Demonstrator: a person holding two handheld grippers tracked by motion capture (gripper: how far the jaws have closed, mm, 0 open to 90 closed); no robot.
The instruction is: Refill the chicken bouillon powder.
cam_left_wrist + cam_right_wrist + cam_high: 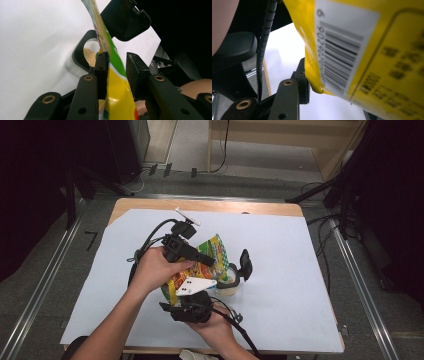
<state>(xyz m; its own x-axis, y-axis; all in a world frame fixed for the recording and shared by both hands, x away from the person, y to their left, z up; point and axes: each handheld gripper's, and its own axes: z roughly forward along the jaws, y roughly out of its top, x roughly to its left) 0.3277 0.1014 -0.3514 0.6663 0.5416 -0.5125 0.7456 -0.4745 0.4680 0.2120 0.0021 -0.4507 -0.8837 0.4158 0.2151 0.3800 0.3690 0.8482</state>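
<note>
A yellow and green snack bag [214, 249] hangs tilted between my two grippers above a clear container [231, 284] whose black lid [245, 265] is flipped open. My left gripper [207, 261] comes from the left and is shut on the bag's upper part. In the left gripper view the bag [116, 82] stands between its pads [102, 67], with the container [86, 53] beyond, tan crumbs inside. My right gripper [192, 296] grips the bag's lower end from the near side. In the right gripper view the barcoded bag [362, 50] presses on one pad [303, 83]; the other jaw is hidden.
A pale sheet [300, 270] covers the wooden table. Cables trail from both grippers across it. Beyond the table's far edge lie a grey floor, metal rails and dark stands at both sides.
</note>
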